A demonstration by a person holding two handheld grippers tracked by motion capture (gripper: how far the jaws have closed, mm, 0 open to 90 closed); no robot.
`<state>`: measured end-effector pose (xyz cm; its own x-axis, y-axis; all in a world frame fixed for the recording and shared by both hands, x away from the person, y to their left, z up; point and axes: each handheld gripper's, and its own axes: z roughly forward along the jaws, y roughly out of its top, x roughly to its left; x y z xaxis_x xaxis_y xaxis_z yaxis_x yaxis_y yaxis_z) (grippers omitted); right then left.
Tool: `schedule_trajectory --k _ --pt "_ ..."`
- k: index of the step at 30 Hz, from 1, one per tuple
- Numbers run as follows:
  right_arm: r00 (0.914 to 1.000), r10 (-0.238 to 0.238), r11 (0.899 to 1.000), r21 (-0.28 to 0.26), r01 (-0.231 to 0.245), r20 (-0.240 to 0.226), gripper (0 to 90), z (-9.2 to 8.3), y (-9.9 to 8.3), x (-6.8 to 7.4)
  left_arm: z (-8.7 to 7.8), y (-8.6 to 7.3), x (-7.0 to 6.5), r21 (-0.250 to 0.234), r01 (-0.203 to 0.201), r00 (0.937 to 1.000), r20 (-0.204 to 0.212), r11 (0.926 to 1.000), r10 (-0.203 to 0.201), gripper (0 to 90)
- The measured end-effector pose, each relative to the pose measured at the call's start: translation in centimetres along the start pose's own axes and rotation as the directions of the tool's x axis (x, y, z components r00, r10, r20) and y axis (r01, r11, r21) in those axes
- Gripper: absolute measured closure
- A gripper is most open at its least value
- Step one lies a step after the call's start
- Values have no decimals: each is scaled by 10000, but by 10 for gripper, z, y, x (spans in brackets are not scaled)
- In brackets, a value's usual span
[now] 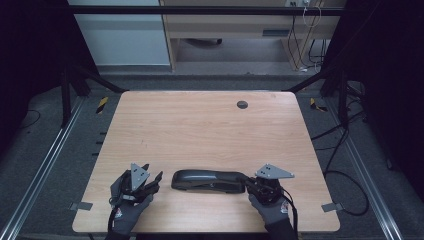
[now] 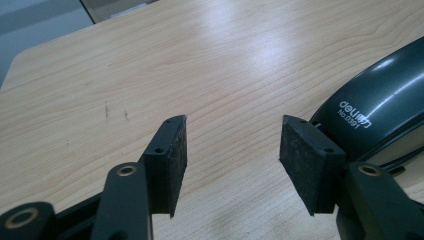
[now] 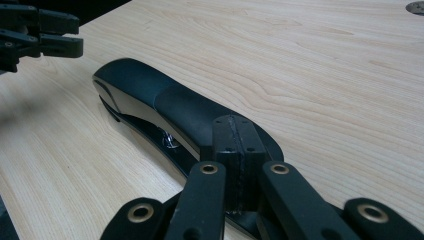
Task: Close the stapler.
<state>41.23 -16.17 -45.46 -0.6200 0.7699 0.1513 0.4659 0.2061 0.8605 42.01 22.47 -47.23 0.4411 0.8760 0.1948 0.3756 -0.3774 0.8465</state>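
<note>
- Stapler (image 1: 209, 180) lies flat on the worktop (image 1: 200, 125), near its front edge.
- Right tongs (image 3: 235, 145) are pressed together, resting on the stapler's rear end.
- Left tongs (image 2: 232, 160) stand spread just beside its nose, gripping nothing.
- Step in hand looks like steadying; next, the left tongs probably need to reach the nose.

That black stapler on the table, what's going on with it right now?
A person works at a light wooden table with tongs in each hand. The long black stapler lies flat near the front edge. The right tongs are shut, with their pads pressed together above the stapler's near end; whether they touch it I cannot tell. The left tongs are open beside its other end, with nothing between the pads.
</note>
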Motion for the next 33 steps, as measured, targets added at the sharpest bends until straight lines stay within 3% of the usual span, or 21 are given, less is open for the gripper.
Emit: schedule_trajectory --k 1,4,8,13,18,26,33 --pt "9999 -40 9995 329 37 102 900 2 0 0 0 0 0 4 11 10000 -4 10000 -11 444" --pt "9999 -91 10000 38 91 119 900 1 -2 1 0 -1 0 -1 28 10000 -28 10000 -28 446" --pt "9988 -403 9989 231 396 281 900 1 1 4 0 -1 2 24 71 10000 -6 10000 -71 445" --pt "9994 -352 9972 -662 347 -65 900 -7 7 3 1 -2 3 47 158 9999 4 9999 -158 442" --pt "9989 -349 9960 -816 373 311 843 -7 9 2 1 -3 3 54 172 9998 33 9998 -172 438" --pt "9942 122 9932 -1166 3 1065 658 -18 6 -20 4 -6 3 196 202 9998 77 9996 -203 424" --pt "9746 585 9941 -1023 -370 2162 486 -27 -7 -51 9 -13 10 511 380 9992 60 9980 -384 398"
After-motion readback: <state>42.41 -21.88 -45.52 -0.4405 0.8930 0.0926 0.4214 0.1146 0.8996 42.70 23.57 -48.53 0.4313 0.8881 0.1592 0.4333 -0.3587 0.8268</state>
